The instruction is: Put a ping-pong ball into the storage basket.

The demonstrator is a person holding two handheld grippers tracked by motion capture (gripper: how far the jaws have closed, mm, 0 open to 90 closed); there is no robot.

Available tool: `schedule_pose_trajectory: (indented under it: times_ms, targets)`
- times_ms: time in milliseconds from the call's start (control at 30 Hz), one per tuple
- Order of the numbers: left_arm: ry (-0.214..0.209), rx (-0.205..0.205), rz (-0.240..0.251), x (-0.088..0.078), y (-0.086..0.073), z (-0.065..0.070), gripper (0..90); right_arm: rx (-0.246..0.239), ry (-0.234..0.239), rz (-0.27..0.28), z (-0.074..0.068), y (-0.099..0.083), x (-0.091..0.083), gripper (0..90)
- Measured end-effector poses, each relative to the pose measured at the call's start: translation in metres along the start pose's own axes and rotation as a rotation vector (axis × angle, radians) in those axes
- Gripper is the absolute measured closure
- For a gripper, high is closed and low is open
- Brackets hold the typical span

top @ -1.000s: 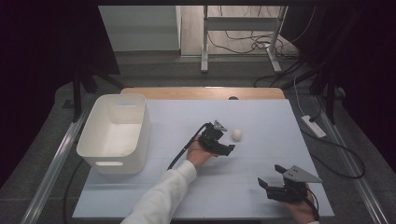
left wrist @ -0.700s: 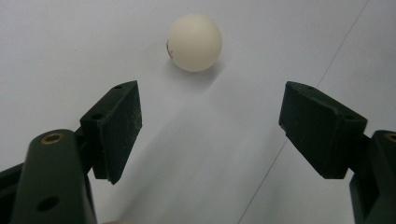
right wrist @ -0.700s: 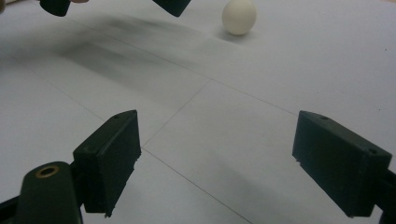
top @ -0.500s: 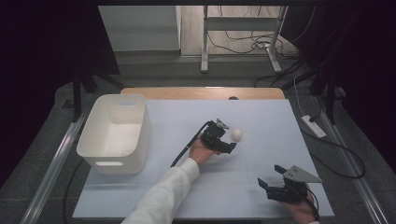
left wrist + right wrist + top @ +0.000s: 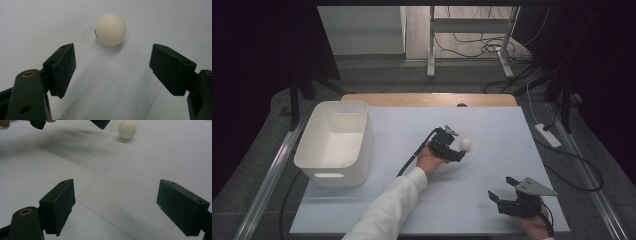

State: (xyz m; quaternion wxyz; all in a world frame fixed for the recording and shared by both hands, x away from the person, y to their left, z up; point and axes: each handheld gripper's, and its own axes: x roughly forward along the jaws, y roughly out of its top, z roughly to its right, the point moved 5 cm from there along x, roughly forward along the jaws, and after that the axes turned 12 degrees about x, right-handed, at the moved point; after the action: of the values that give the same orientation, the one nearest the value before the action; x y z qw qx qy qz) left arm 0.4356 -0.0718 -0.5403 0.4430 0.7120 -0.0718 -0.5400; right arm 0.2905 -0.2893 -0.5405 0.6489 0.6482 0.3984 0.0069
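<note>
A white ball (image 5: 466, 144) is approached by the left gripper (image 5: 458, 153) on a pale blue-grey table (image 5: 492, 125).

The table, a matte sheet scored with thin seams and edged at the far side by a wooden strip (image 5: 427, 99), is set in a dim room with cables on the grey floor beyond. The left gripper's jaws are held wide apart with nothing between them; in the left gripper view the ball (image 5: 110, 29) is seen just past the fingertips (image 5: 62, 67), untouched (a small dark mark is visible on its smooth, round shell). The right gripper (image 5: 500, 200), near the table's near right corner, is likewise spread open and empty. A white plastic bin (image 5: 334, 142), rectangular with rounded corners, is seen at the left, well apart from the ball.
</note>
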Motion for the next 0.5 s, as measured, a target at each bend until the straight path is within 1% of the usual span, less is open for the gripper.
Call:
schedule_pose_trajectory:
  times_ms: [267, 367, 500]
  targets:
    - [-0.002, 0.005, -0.014, 0.007, 0.003, -0.003, 22.0, 0.003, -0.001, 0.001, 0.001, 0.000, 0.000, 15.3]
    - [-0.005, -0.001, -0.003, 0.009, 0.006, -0.004, 22.0, 0.003, -0.004, -0.001, 0.002, -0.001, -0.001, 15.3]
    - [-0.004, 0.003, -0.005, 0.013, 0.008, -0.007, 22.0, 0.004, -0.007, 0.001, 0.003, -0.001, -0.001, 15.3]
